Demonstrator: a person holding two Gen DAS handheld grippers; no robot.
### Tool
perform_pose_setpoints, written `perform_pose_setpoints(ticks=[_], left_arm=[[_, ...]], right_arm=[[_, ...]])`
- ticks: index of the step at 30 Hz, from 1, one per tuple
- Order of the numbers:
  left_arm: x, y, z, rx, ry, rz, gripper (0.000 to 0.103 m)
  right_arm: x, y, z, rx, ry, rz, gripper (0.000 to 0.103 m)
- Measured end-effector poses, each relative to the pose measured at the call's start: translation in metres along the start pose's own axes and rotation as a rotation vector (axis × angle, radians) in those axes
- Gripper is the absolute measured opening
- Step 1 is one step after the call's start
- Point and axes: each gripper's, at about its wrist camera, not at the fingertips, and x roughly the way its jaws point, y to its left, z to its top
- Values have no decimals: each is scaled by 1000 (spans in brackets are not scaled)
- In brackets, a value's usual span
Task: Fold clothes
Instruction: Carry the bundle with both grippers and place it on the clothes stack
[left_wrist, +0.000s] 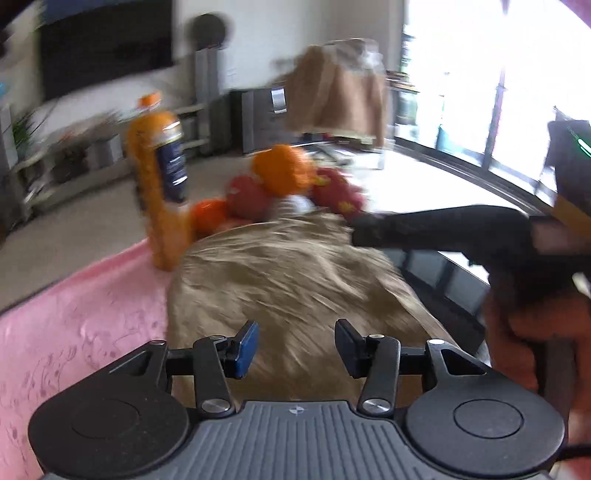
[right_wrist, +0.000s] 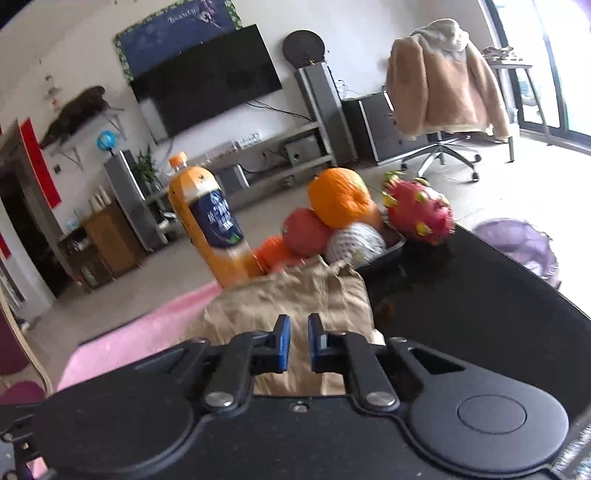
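Looks like the grasping step at the start of a fold. Working on a tan garment (left_wrist: 288, 273), spread crumpled through the centre of the left wrist view and low in the middle of the right wrist view, lying partly on a pink cover (left_wrist: 74, 314) at lower left and partly on a black table (right_wrist: 461, 295) at the right. Hovering the left gripper (left_wrist: 295, 332) over the near part of the fabric at the bottom centre, jaws released and well apart, nothing between the pads. Holding the right gripper (right_wrist: 299, 325) low over the same cloth with jaws drawn almost together, only a slim gap showing; cannot tell whether a thin fold is pinched there or merely seen behind. Judging by that, next calls for confirming a pinch on one edge, closing the left claw on a matching edge, then lifting both together to carry the fabric over itself. Worth keeping clear of the orange bottle (left_wrist: 159, 177) and the fruit pile (right_wrist: 340, 199) just beyond the garment's far end, toward the upper middle.
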Motion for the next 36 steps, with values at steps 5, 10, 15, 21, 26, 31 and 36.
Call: perform_pose_setpoints(ticks=[5,10,15,21,26,31,36], left_arm=[[53,0,0,-45,96,-6,44],[50,-21,-3,57,91,20,51],[21,-13,5,41,116,77,60],[-49,-1,13,-11,24,158,81],[-110,8,14,-73,3,148,90],[-153,18,2,-140,24,93,94],[-176,22,-9,-161,74,65,97]], right_arm=[[47,-20,-10,66,84,-55,6],[55,-35,-24,111,105,-81,6],[15,-19,-4,154,61,-67,14],[-68,28,35,19,-39,-46,37],[-127,74,53,-62,-4,-77,70],[-160,109,43,-143,87,-150,98],[-173,120,30,-125,185,-215,103]])
